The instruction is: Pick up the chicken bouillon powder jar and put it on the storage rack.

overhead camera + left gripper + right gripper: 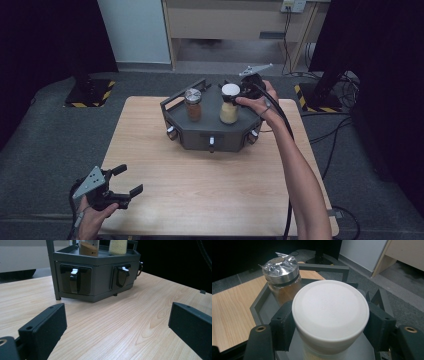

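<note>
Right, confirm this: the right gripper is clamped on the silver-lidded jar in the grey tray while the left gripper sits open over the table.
Wrong jar. The right gripper is clamped on the white-lidded jar, as the right gripper view shows; the silver-lidded jar stands free beside it in the grey tray. The left gripper is indeed open.

Overhead light, even on the counter (200, 170); surroundings fall to near-black. Soft shadows, mild glare on the white lid (330, 310). High view soft, low-res; near jaws slightly defocused.

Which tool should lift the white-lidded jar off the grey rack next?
Right. The right tool already clamps the white-lidded jar on the rack; the left tool sits open, far away.
</note>
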The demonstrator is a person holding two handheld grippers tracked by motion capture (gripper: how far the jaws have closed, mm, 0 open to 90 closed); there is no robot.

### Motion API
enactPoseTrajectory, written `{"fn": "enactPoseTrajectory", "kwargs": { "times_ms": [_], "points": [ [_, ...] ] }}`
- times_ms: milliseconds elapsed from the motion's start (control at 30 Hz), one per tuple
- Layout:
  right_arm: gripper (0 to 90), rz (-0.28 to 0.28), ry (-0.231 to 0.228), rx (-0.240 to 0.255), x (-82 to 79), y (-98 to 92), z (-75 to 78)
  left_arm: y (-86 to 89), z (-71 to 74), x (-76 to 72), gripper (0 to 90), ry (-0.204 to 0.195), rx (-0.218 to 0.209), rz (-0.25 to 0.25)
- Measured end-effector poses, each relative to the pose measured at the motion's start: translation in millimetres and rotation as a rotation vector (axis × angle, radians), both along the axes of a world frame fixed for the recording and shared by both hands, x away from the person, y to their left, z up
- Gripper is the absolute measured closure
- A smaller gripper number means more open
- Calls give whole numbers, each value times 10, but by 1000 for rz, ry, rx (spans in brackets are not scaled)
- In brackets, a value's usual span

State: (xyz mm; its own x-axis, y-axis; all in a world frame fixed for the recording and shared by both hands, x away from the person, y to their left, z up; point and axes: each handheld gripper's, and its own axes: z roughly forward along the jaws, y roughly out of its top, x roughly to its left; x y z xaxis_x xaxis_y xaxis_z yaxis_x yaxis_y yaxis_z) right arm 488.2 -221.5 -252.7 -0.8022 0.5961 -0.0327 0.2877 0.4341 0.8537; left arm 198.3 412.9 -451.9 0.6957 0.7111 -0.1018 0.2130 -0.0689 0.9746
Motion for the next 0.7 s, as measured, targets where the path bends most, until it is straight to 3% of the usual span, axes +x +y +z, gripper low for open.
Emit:
{"fn": "enactPoseTrajectory", "kwargs": {
  "times_ms": [67,100,167,233,500,700],
  "points": [
    [284,-2,-16,-5,-20,10,-2,-3,3,2,5,0,3,-1],
    [187,-34,-20,24,-62,14,-11,-4,3,2,6,0,3,-1],
    [145,-36,-17,56,-70,-28,1,-3,4,-5,5,-3,0,-2],
    [109,-30,-14,57,-84,-58,45,1,2,-8,6,-4,-1,-2],
    [61,-7,-63,65,-341,-221,289,-11,7,11,6,-3,4,-10],
    [38,23,-90,68,-494,-317,375,-12,7,9,6,-3,5,-11]
  ]
}}
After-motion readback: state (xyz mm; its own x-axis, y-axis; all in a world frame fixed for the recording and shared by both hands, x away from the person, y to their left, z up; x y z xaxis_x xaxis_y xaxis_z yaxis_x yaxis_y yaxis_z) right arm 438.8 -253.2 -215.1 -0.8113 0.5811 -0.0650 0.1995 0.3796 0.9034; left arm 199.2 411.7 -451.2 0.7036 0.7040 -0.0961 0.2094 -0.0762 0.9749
